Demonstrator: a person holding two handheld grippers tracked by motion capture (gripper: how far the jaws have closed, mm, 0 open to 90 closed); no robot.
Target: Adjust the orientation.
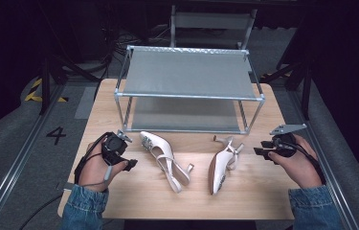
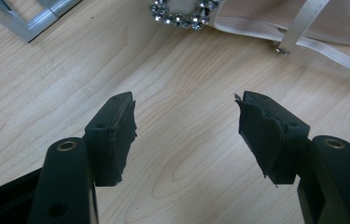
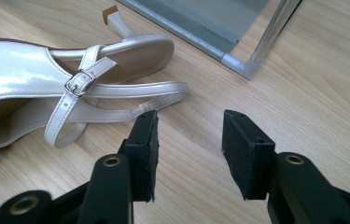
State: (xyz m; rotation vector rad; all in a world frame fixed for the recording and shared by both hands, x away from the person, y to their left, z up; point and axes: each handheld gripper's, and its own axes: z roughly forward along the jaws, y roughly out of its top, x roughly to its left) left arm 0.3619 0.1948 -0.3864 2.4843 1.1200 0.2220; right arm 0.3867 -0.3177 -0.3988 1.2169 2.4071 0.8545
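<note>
Two cream slingback heels lie on the wooden table (image 1: 134, 191). The left shoe (image 1: 165, 159) has its rhinestone buckle (image 2: 183, 13) toward the rack. The right shoe (image 1: 221, 164) lies on its side with its heel (image 3: 116, 21) toward the rack and its strap buckle (image 3: 78, 82) showing. My left gripper (image 1: 130, 164) is open just left of the left shoe, jaws wide over bare wood (image 2: 184, 116). My right gripper (image 1: 262, 147) is open to the right of the right shoe, its tips close to the loose strap (image 3: 163, 95).
A two-shelf metal shoe rack (image 1: 189, 74) with grey fabric shelves stands at the back of the table. Its front corner leg (image 3: 245, 65) is near my right gripper. Another corner (image 2: 32, 21) lies ahead of my left gripper. Bare wood runs along the front edge.
</note>
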